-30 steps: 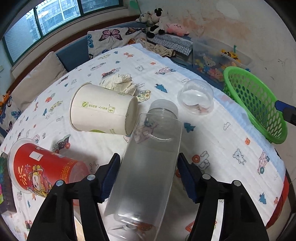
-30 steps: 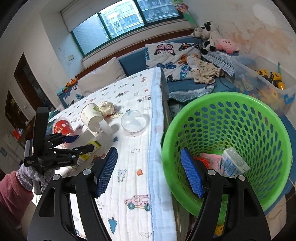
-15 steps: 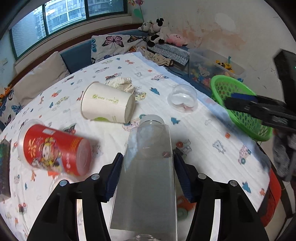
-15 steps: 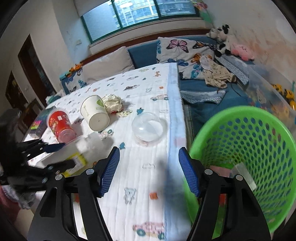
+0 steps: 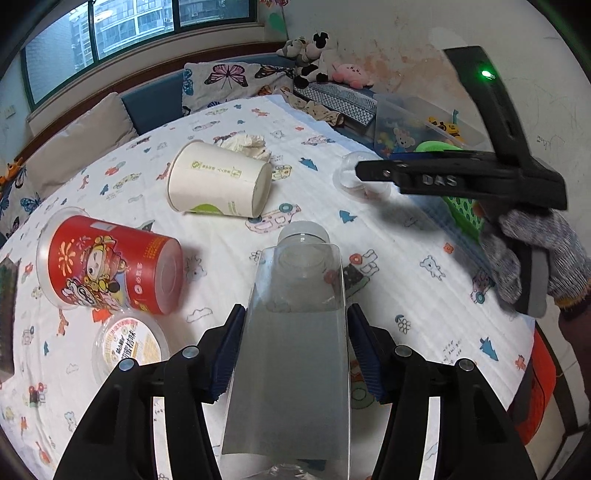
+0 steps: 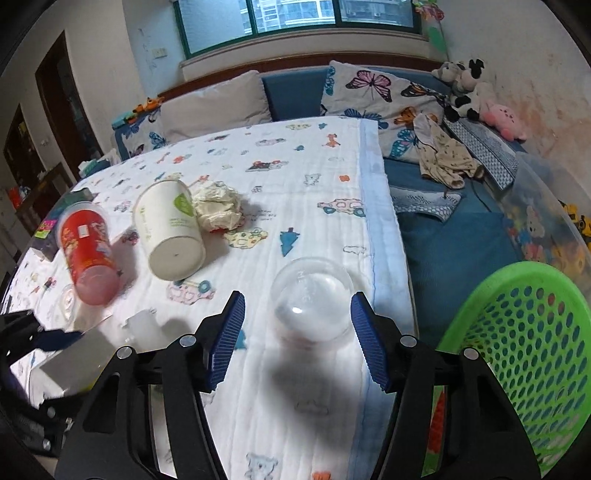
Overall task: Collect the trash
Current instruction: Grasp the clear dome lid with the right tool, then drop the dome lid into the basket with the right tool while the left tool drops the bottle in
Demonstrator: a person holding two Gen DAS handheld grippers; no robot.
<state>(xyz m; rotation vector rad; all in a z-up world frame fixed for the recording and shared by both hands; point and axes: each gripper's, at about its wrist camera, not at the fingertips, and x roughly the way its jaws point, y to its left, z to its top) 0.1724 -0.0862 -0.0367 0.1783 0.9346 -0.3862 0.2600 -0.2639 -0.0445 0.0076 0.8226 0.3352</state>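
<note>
My left gripper (image 5: 295,343) clenched the clear plastic bottle (image 5: 295,332) above the table; my right gripper (image 6: 297,339), fingers spread, flanked the clear dome lid (image 6: 312,299) near the tablecloth's right edge (image 6: 384,236), green basket (image 6: 524,354) just right.

Blue sofa (image 6: 295,92) under window (image 6: 295,14)

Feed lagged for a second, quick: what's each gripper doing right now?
Left gripper: shut on the clear plastic bottle, lifted off the table.
Right gripper: open, holding nothing, its fingers either side of the clear dome lid.
</note>
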